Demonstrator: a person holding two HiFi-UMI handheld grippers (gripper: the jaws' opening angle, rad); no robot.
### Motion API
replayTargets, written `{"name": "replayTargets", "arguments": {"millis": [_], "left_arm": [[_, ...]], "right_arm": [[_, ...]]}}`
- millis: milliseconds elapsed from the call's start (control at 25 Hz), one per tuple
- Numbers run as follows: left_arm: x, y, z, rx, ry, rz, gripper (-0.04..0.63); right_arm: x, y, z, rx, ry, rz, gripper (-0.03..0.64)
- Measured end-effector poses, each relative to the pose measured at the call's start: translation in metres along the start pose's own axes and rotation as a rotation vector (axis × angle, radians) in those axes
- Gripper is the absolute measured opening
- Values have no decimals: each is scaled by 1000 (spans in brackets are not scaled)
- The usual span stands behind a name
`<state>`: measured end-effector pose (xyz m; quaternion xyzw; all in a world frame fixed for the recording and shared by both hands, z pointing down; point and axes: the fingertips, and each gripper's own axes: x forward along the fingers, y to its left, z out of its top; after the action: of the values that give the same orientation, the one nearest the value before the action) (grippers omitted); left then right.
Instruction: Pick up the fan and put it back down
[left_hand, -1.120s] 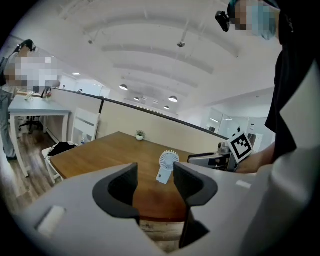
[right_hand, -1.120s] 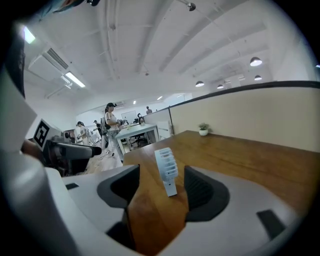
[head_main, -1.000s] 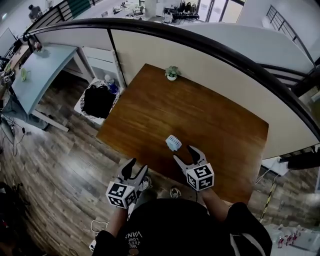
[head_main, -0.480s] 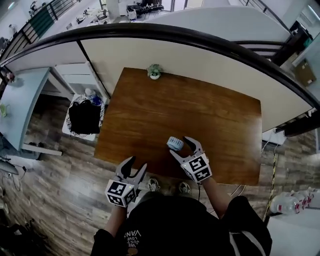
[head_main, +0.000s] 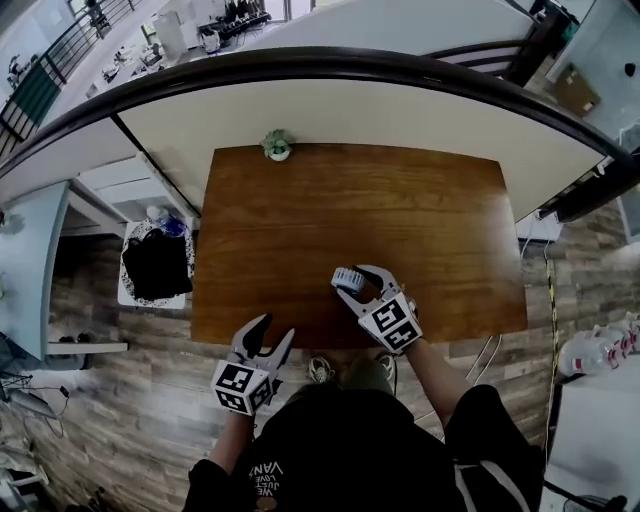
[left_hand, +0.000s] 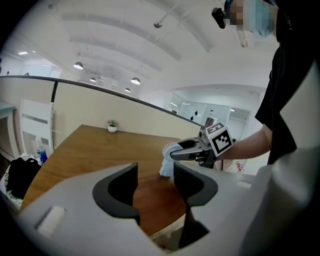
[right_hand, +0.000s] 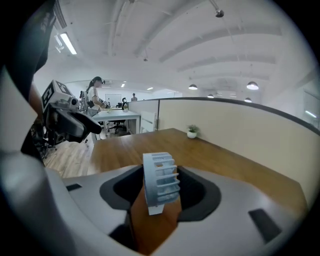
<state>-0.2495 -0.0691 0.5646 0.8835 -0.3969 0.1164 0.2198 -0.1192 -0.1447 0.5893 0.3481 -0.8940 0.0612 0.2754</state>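
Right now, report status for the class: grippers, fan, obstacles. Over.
Left gripper open, empty. Right gripper jaws just been closing around the fan, not yet clamped. Fan upright on table. Potted plant at far edge, clear.

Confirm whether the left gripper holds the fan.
No: the left gripper's jaws stand apart, empty, and the fan stands on the table beyond them.

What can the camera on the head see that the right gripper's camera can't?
Only the head view: a black bag beside the table and the person's shoes. Only the right gripper view: round ceiling lamps and far-off office desks. Both: the brown wooden table, the small potted green plant, the left gripper, and the small white slatted fan standing between the right gripper's jaws, which have just been closing.
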Motion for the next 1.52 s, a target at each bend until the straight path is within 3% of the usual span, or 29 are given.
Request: {"name": "replayTargets", "arguments": {"millis": [360,800,1520], "left_arm": [[15,-9,-2,2,19,-64,210],[74,-21,28,4,-4,-76,210],[183,-28,75,-17,-18,-57,210]], "right_arm": [[-24,-19,-12,156,-6,-102,190],[-61,-113,-9,153,-17,-218,190],[-72,-280,-2,155,-44,-314,190]]}}
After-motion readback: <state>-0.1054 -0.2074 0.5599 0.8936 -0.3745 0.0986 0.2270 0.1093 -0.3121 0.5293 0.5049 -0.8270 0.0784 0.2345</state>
